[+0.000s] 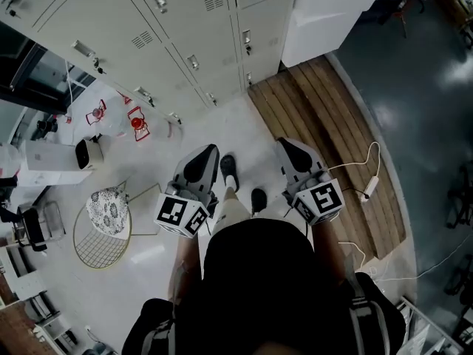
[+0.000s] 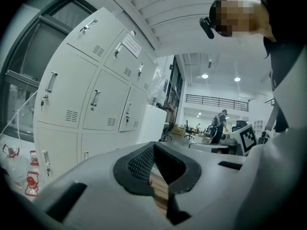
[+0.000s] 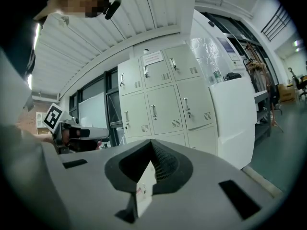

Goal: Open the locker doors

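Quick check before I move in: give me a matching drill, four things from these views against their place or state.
1 locker doors
2 right gripper
3 power strip
4 wire stool

a lying on the wooden platform
b jaws together, nothing between them
c shut
d on the pale floor, at the person's left

Pairs: 1-c, 2-b, 3-a, 4-d.

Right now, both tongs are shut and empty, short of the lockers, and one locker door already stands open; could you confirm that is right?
Not quite: no locker door stands open. The right gripper view shows every visible door of the lockers closed flush. The rest holds: the left tongs and the right tongs are shut, empty and short of the lockers.
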